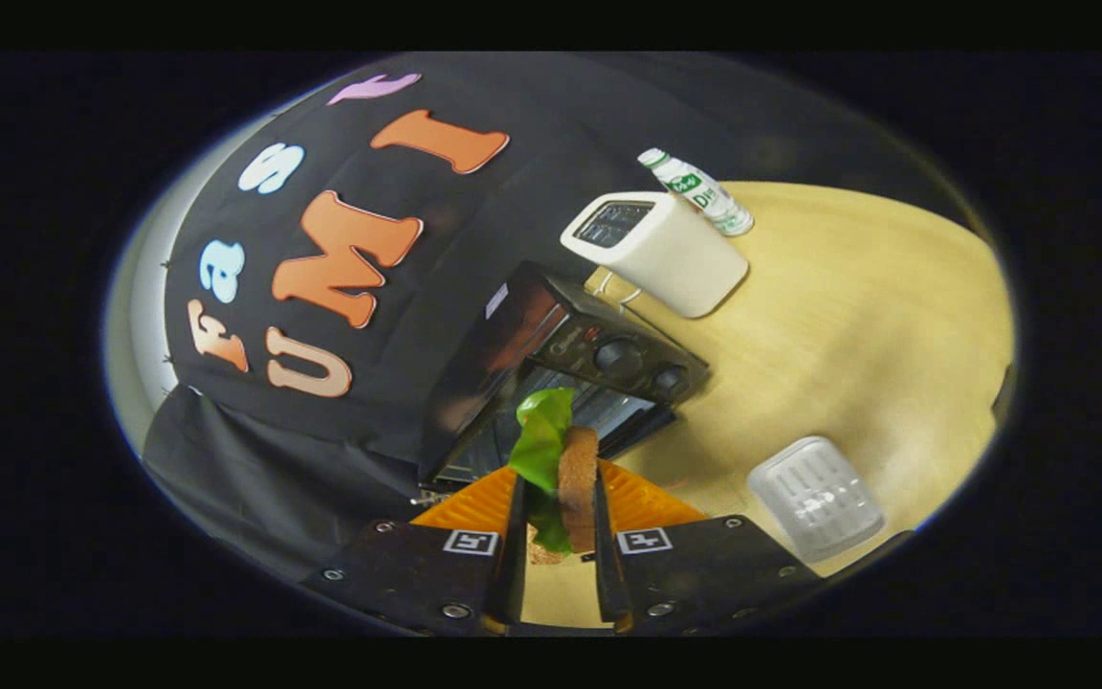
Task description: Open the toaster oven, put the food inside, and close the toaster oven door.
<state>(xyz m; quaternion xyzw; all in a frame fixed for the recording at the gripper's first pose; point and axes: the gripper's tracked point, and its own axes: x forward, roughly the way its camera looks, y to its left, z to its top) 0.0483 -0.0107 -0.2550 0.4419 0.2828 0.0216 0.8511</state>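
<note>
While the whole scene sits tilted in the gripper view, the gripper [558, 536] has its two fingers drawn close together, with a sandwich [575, 483] clamped upright between them: a slice of brown bread with a green lettuce leaf [541, 435] sticking up past the fingertips. Both fingers press on the sandwich's sides. Just ahead of the fingers and beyond the food stands the dark toaster oven [561, 368] on the wooden table [857, 325], its glass door [599, 411] dropped open toward the gripper and two knobs [618, 356] on its front panel. Below the sandwich, near the fingertips, lies an orange ribbed mat [642, 502]. Beyond the oven stands a white pop-up toaster [671, 254], and just behind that, a small white bottle [699, 191] with a green label. Off to the side of the fingers, well apart from the oven, rests a clear plastic box [814, 498] with a ridged top.
</note>
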